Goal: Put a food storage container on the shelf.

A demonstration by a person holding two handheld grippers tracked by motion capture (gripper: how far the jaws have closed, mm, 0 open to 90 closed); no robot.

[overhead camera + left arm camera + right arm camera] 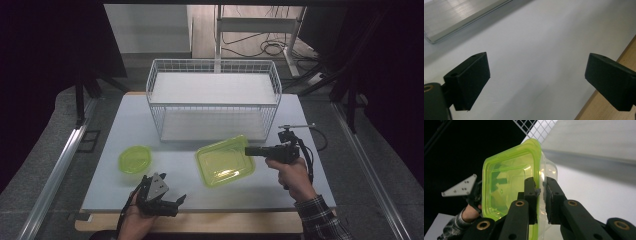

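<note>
Behind right gripper (pixel 540 195): container (pixel 506 182) wall partly hidden

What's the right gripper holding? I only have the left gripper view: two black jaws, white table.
Observer: The right gripper is shut on the rim of a square green container.
Operator: Anything else green out there?
Observer: A round green lid lies flat on the table, left of the container.
Operator: Where's the left gripper relative to those?
Observer: The left gripper is open at the near table edge, below the round lid, touching neither.
Operator: Anything behind them?
Observer: A white wire basket stands at the far side.
</note>
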